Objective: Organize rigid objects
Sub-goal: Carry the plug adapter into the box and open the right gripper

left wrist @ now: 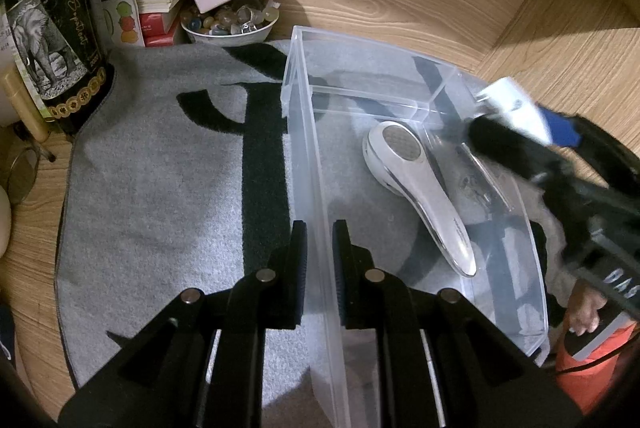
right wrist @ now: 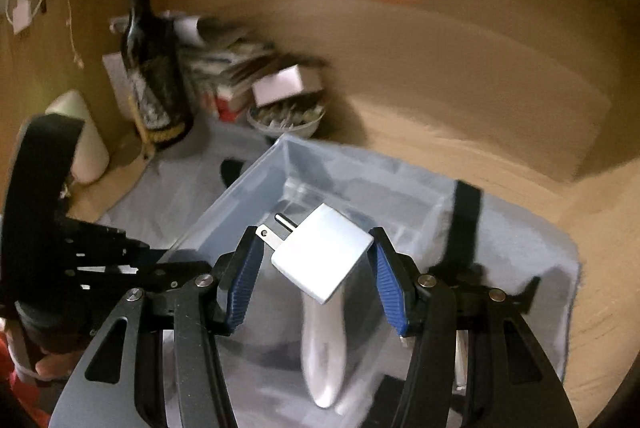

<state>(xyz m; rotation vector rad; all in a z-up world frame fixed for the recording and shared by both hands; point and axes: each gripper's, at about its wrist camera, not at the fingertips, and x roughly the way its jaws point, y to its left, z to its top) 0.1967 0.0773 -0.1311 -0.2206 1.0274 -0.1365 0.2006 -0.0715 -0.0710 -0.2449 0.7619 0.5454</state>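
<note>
Charger (right wrist: pixel 324 252) clamped in right tool (right wrist: pixel 316 268), above bin (right wrist: pixel 240 196).

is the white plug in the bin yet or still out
Still out: the white plug sits gripped in the right tool, above the clear bin.

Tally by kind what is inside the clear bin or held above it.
White handheld device in the clear bin: 1
Metal tool beside it, kind unclear: 1
White plug adapter in the right tongs: 1
Total: 3
</note>
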